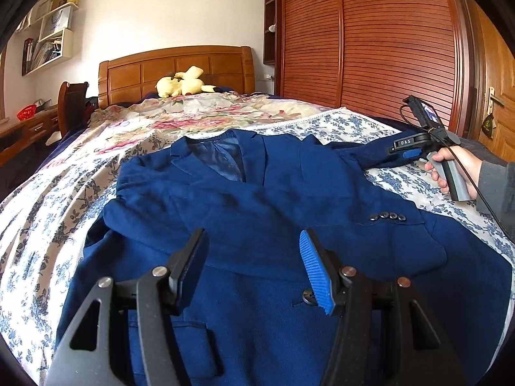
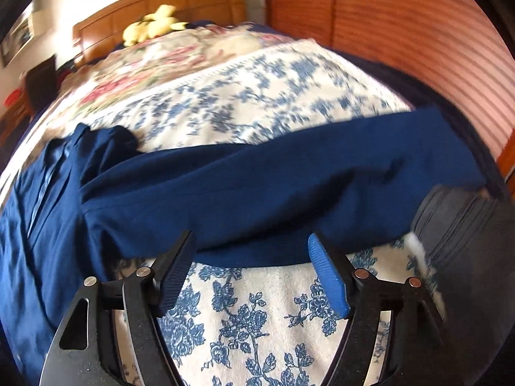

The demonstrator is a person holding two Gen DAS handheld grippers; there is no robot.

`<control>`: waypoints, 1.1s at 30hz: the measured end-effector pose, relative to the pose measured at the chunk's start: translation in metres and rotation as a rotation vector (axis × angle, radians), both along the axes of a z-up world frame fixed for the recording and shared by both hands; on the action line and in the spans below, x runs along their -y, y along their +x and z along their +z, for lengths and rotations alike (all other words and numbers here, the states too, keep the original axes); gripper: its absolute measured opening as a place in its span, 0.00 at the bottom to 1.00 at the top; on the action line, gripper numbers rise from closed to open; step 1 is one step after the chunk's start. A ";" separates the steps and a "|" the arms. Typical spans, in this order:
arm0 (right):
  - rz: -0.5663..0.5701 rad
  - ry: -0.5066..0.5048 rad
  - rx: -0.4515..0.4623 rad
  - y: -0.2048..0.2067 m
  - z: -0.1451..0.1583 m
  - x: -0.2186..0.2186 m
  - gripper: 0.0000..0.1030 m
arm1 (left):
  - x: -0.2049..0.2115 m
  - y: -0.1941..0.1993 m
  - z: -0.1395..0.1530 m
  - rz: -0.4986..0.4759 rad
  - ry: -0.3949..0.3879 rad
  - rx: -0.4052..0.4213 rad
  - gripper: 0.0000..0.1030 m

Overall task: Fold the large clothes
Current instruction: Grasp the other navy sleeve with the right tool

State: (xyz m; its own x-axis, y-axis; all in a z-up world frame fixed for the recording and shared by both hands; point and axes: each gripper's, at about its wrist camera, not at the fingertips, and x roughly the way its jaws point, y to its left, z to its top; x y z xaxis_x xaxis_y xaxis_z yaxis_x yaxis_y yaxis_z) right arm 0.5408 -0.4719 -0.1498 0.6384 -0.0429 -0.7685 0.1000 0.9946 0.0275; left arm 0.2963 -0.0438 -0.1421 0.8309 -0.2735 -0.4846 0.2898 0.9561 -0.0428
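Blurrily, both the left gripper [image 1: 252, 267] and right gripper [image 2: 251, 270] gape above the blazer [image 1: 257, 218], hem cropped.

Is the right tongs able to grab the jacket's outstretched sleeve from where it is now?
Probably yes: the right tongs are open at the edge of the sleeve, with only bare bedspread below and nothing between.

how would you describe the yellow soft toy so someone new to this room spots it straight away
Start at the wooden headboard at the far end of the bed. Right in front of it, on the pink floral quilt, lies the yellow plush toy. It is the only pale yellow thing on the bed; the navy jacket lies much nearer, on the blue-flowered cover.
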 end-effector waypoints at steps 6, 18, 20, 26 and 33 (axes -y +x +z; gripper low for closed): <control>-0.042 0.087 -0.042 -0.003 -0.014 0.009 0.84 | 0.000 0.000 0.000 0.000 -0.003 0.000 0.56; -0.147 0.254 -0.022 0.027 -0.020 0.024 0.87 | 0.000 0.000 0.000 -0.003 -0.003 -0.004 0.56; -0.162 0.254 -0.031 0.036 -0.022 0.021 0.87 | 0.000 0.000 0.000 -0.004 -0.003 -0.004 0.56; -0.111 0.128 -0.030 0.053 -0.010 0.000 0.04 | 0.001 0.000 0.000 -0.005 -0.001 -0.005 0.56; 0.131 0.027 0.158 0.025 0.057 -0.063 0.03 | 0.001 -0.001 0.000 -0.006 -0.003 0.001 0.56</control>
State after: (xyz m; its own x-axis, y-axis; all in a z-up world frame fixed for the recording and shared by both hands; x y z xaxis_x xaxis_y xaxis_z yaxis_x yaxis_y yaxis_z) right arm 0.5655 -0.4089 -0.0927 0.7500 0.0676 -0.6579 -0.0374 0.9975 0.0598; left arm 0.2954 -0.0451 -0.1417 0.8295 -0.2798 -0.4833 0.2955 0.9543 -0.0453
